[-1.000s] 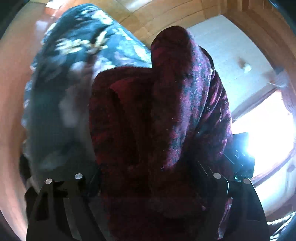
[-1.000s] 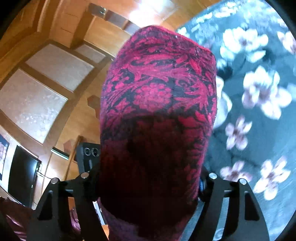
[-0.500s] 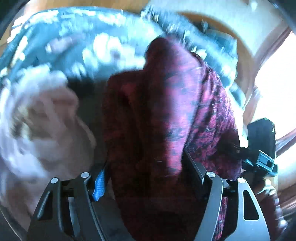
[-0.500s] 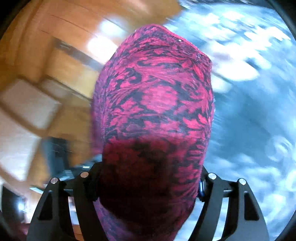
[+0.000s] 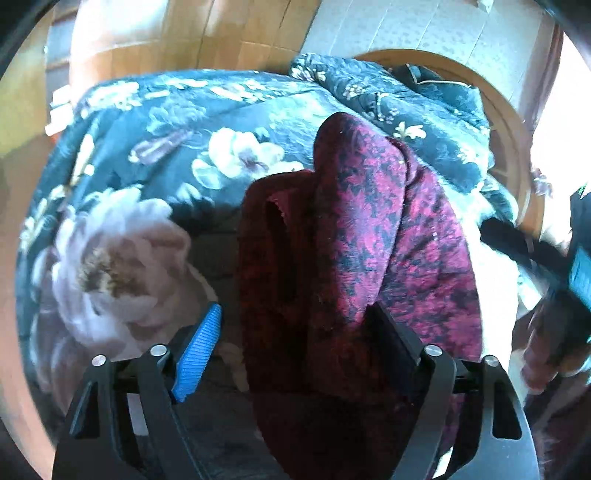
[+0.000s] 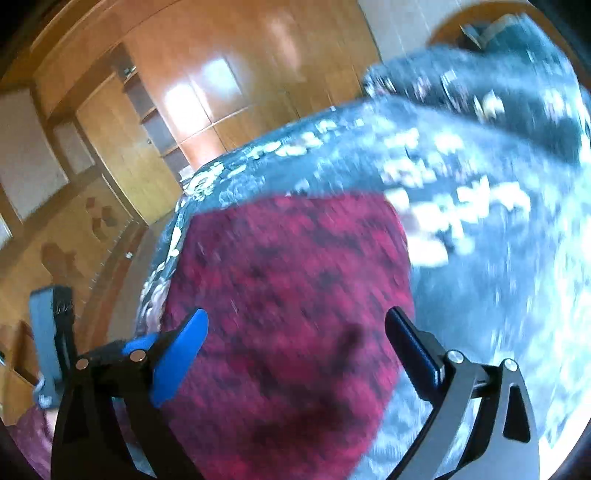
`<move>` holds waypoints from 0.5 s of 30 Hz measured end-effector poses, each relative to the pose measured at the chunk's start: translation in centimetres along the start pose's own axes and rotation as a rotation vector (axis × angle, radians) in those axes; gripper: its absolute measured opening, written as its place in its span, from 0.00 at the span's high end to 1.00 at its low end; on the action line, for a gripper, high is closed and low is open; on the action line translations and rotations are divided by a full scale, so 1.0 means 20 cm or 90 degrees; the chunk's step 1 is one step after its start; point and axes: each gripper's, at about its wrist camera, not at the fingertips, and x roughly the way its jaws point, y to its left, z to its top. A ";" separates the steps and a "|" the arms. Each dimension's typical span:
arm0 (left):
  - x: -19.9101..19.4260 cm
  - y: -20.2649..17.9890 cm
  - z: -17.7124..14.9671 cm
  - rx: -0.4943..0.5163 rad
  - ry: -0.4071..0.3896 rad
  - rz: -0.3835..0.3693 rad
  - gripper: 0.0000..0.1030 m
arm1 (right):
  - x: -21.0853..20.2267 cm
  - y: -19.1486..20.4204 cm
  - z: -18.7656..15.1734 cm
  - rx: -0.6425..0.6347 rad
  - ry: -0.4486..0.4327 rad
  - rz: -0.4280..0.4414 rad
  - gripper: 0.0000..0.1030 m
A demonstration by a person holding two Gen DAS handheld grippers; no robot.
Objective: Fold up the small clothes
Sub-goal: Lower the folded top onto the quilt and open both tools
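- Wood panelling point(image 6: 229, 74) and cupboard doors fill the far background in the right wrist view; pale wall tiles point(image 5: 424, 33) show at the far side in the left wrist view.
- Spread under both grippers is a bed with a dark blue floral quilt point(image 5: 177, 122); a big pale flower point(image 5: 110, 266) is printed at its left, and a matching pillow point(image 5: 406, 85) sits at the far right against a curved wooden headboard point(image 5: 509, 122).
- A red-and-black patterned cloth point(image 5: 369, 229) is bunched up over the quilt, right in front of the left gripper point(image 5: 291, 347).
- The left gripper's fingers stand wide apart: the blue left finger point(image 5: 199, 354) is clear of the cloth, with quilt showing between them, while the cloth lies against the black right finger point(image 5: 391, 343). It has no grip on the cloth.
- In the right wrist view the same cloth point(image 6: 288, 295) fills the space between the fingers of the right gripper point(image 6: 295, 343), also spread wide. The blue left finger point(image 6: 181, 354) and the black right finger point(image 6: 413, 347) sit at the cloth's two sides; with the blur I cannot tell whether they touch it, and they do not pinch it.
- The right wrist view is smeared by motion blur, so the quilt's pattern point(image 6: 461, 206) is only streaks.
- At the right edge of the left wrist view a dark shape point(image 5: 576, 266) is too blurred to name.
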 end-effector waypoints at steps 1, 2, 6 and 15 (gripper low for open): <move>0.02 0.01 -0.01 -0.007 0.004 0.004 0.20 | 0.05 0.07 0.02 -0.020 0.001 -0.009 0.13; 0.03 0.05 -0.01 -0.016 0.009 0.006 0.18 | 0.12 0.11 0.06 -0.034 0.012 -0.017 0.15; 0.09 0.13 -0.07 -0.059 0.022 0.013 0.16 | 0.51 0.16 0.11 -0.098 0.097 -0.122 0.18; -0.07 0.12 -0.06 -0.091 -0.001 0.028 0.09 | 0.53 0.11 0.14 -0.113 0.089 -0.166 0.10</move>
